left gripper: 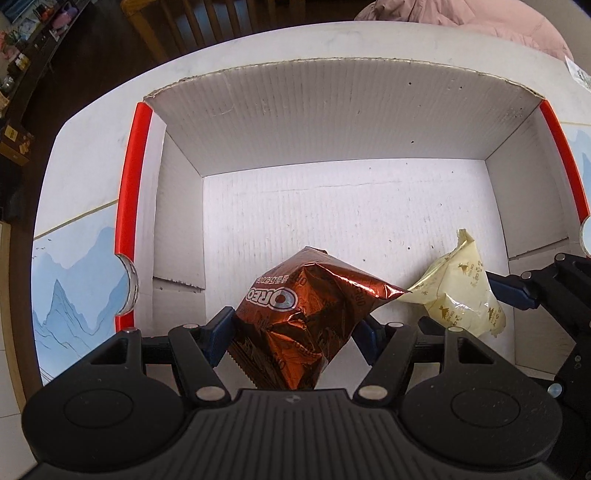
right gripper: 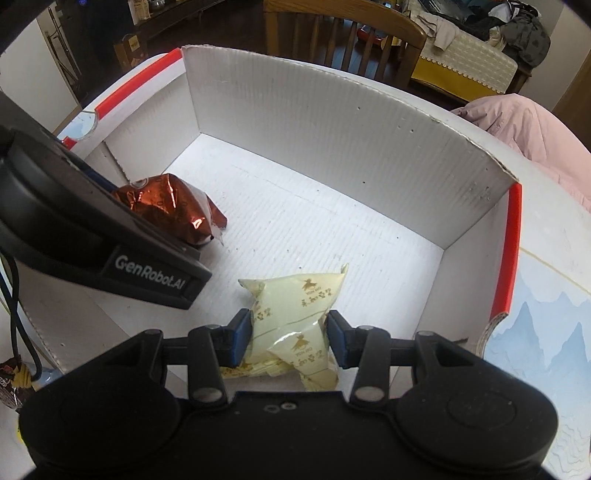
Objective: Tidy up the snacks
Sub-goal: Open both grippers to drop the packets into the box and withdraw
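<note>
A: What has the left claw got?

B: It is pinching a copper-brown foil Oreo packet. The blue pads press the packet from both sides, and the foil is creased between them. The packet hangs low inside the white cardboard box, close above the floor of the box; I cannot tell whether its tip touches.

A: And the right claw?

B: That one is pinching a pale yellow snack packet printed with small gold figures. Its pads sit tight against the packet's two sides. The packet's far end lies on or just above the box floor; I cannot tell which.

A: How do the two packets sit relative to each other?

B: Side by side near the front of the box. In the left wrist view the yellow packet is to the right of the Oreo packet, and the foil's pointed corner reaches right up to it. In the right wrist view the Oreo packet is off to the left, partly hidden behind the black body of the left claw.

A: What about the box?

B: It is open at the top, with corrugated white walls and red trim along both side edges. It stands on a white worktop with a blue mountain-print mat under it. A wooden chair stands beyond the worktop, and pink cloth lies at the far right corner.
</note>
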